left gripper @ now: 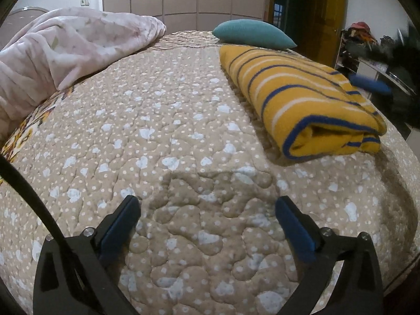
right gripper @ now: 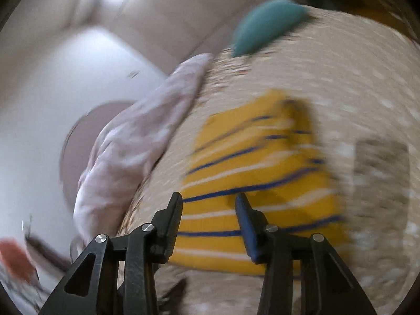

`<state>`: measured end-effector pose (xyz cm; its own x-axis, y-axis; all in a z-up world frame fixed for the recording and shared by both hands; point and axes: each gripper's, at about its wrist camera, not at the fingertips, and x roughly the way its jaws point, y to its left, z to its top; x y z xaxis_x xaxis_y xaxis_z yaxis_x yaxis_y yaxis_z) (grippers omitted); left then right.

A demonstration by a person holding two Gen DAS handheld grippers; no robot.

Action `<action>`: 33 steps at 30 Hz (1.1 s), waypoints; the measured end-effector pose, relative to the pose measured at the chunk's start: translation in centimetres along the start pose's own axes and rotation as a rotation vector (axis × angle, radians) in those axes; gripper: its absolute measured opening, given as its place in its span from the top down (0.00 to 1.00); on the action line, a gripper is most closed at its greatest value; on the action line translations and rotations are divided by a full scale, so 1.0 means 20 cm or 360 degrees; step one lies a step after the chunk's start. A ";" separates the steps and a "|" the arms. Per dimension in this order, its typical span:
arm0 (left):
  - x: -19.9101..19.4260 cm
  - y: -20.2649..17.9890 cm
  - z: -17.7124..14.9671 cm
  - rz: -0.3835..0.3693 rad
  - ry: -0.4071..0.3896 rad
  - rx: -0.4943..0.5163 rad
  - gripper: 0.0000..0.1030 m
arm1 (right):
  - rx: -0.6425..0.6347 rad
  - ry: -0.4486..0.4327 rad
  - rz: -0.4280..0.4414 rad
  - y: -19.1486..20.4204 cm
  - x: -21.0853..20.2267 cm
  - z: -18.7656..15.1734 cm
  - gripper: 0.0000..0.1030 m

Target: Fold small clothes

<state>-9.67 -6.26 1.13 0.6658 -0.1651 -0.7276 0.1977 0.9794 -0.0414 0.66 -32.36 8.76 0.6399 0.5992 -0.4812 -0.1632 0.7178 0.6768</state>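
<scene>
A folded yellow garment (left gripper: 302,97) with blue and white stripes lies on the beige quilted bedspread (left gripper: 157,131) at the right. My left gripper (left gripper: 207,204) is open and empty, low over the bare quilt, left of and nearer than the garment. In the blurred right wrist view my right gripper (right gripper: 208,199) is open and empty, hovering just above the near edge of the yellow garment (right gripper: 257,178). A blue fingertip of the right gripper (left gripper: 370,84) shows beyond the garment in the left wrist view.
A pink crumpled blanket (left gripper: 65,52) lies at the left of the bed, and also shows in the right wrist view (right gripper: 136,141). A teal pillow (left gripper: 252,34) sits at the far end. The bed's right edge (left gripper: 404,204) drops off; cluttered shelves (left gripper: 367,44) stand beyond.
</scene>
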 end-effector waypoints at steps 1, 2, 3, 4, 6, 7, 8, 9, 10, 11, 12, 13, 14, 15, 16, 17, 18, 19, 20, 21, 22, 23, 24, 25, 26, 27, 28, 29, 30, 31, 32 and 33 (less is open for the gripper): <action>0.00 0.00 -0.01 0.0000 -0.0003 0.0000 0.00 | -0.0041 0.0034 0.0026 0.06 0.04 0.00 0.54; 0.00 0.00 -0.01 -0.0001 -0.0005 -0.0002 0.00 | -0.0069 0.0069 0.0055 0.10 0.10 0.00 0.54; -0.01 0.00 -0.01 -0.0002 -0.0009 -0.0001 0.00 | -0.0071 0.0099 0.0064 0.12 0.16 -0.01 0.54; -0.01 0.00 -0.01 -0.0002 -0.0012 0.0001 0.00 | -0.0040 0.0142 0.0061 0.11 0.24 -0.03 0.54; -0.01 -0.01 -0.01 -0.0003 -0.0017 0.0005 0.00 | 0.0082 0.0253 0.0104 0.04 0.37 -0.08 0.54; -0.01 -0.01 -0.02 -0.0005 -0.0020 0.0006 0.00 | 0.0120 0.0262 0.0149 0.01 0.39 -0.12 0.54; -0.01 -0.01 -0.02 -0.0008 -0.0023 0.0006 0.00 | 0.0106 0.0256 0.0179 0.01 0.37 -0.15 0.55; -0.01 -0.01 -0.02 -0.0010 -0.0025 0.0006 0.00 | 0.0071 0.0271 0.0176 0.02 0.36 -0.16 0.55; -0.01 -0.01 -0.02 -0.0011 -0.0027 0.0005 0.00 | 0.0023 0.0307 0.0156 0.04 0.32 -0.20 0.55; -0.01 -0.01 -0.02 -0.0011 -0.0029 0.0004 0.00 | -0.0018 0.0336 0.0128 0.04 0.27 -0.25 0.55; -0.01 0.00 -0.01 -0.0011 -0.0028 0.0004 0.00 | -0.0043 0.0355 0.0094 0.04 0.21 -0.30 0.55; -0.01 -0.01 -0.01 -0.0009 -0.0028 0.0004 0.00 | -0.0049 0.0351 0.0070 0.04 0.17 -0.34 0.54; -0.01 0.00 -0.01 -0.0011 -0.0024 0.0005 0.00 | -0.0044 0.0357 0.0039 0.02 0.11 -0.39 0.48; -0.01 0.00 -0.01 -0.0011 -0.0019 0.0003 0.00 | -0.0047 0.0356 -0.0034 -0.01 0.04 -0.46 0.48; -0.01 0.00 -0.01 -0.0010 -0.0015 0.0000 0.00 | -0.0062 0.0315 -0.0067 -0.04 -0.03 -0.51 0.48; -0.01 0.00 -0.01 -0.0004 -0.0005 -0.0007 0.00 | -0.0063 0.0273 -0.0080 -0.05 -0.10 -0.54 0.48; 0.00 0.00 0.00 0.0003 0.0011 -0.0014 0.00 | -0.0054 0.0238 -0.0108 -0.05 -0.17 -0.58 0.48; 0.00 0.00 0.00 0.0018 0.0035 -0.0029 0.00 | -0.0050 0.0223 -0.0140 -0.05 -0.21 -0.61 0.48; 0.00 0.00 0.01 0.0044 0.0068 -0.0051 0.00 | -0.0063 0.0207 -0.0201 -0.04 -0.27 -0.63 0.47; 0.00 -0.01 0.02 0.0078 0.0105 -0.0077 0.00 | -0.0094 0.0195 -0.0284 -0.03 -0.30 -0.66 0.46; 0.00 -0.02 0.03 0.0104 0.0129 -0.0095 0.00 | -0.0141 0.0186 -0.0370 -0.01 -0.34 -0.68 0.46; 0.00 -0.02 0.03 0.0132 0.0157 -0.0110 0.00 | -0.0184 0.0177 -0.0429 0.00 -0.35 -0.70 0.45; -0.01 -0.03 0.03 0.0151 0.0182 -0.0120 0.00 | -0.0233 0.0163 -0.0502 0.03 -0.37 -0.71 0.43; -0.02 -0.04 0.03 0.0165 0.0210 -0.0129 0.00 | -0.0281 0.0149 -0.0588 0.04 -0.39 -0.73 0.41; -0.03 -0.04 0.03 0.0173 0.0240 -0.0139 0.00 | -0.0319 0.0145 -0.0660 0.05 -0.40 -0.74 0.40; -0.04 -0.05 0.03 0.0172 0.0263 -0.0145 0.00 | -0.0347 0.0147 -0.0712 0.05 -0.40 -0.75 0.40; -0.05 -0.05 0.02 0.0169 0.0279 -0.0147 0.00 | -0.0374 0.0154 -0.0764 0.06 -0.39 -0.76 0.40; -0.06 -0.05 0.01 0.0162 0.0295 -0.0145 0.00 | -0.0379 0.0160 -0.0788 0.07 -0.39 -0.75 0.39; -0.08 -0.06 0.00 0.0159 0.0303 -0.0140 0.00 | -0.0373 0.0173 -0.0807 0.07 -0.38 -0.76 0.37; -0.09 -0.06 -0.01 0.0150 0.0310 -0.0138 0.00 | -0.0364 0.0185 -0.0816 0.08 -0.37 -0.75 0.36; -0.10 -0.06 -0.02 0.0143 0.0314 -0.0142 0.00 | -0.0362 0.0200 -0.0825 0.07 -0.37 -0.76 0.34; -0.11 -0.06 -0.03 0.0137 0.0314 -0.0150 0.00 | -0.0372 0.0205 -0.0837 0.06 -0.38 -0.76 0.33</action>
<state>-11.76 -6.97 2.33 0.5217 -0.0637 -0.8507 0.0722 0.9969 -0.0304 -15.82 -30.59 4.79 0.5857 0.1690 -0.7927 -0.0189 0.9806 0.1951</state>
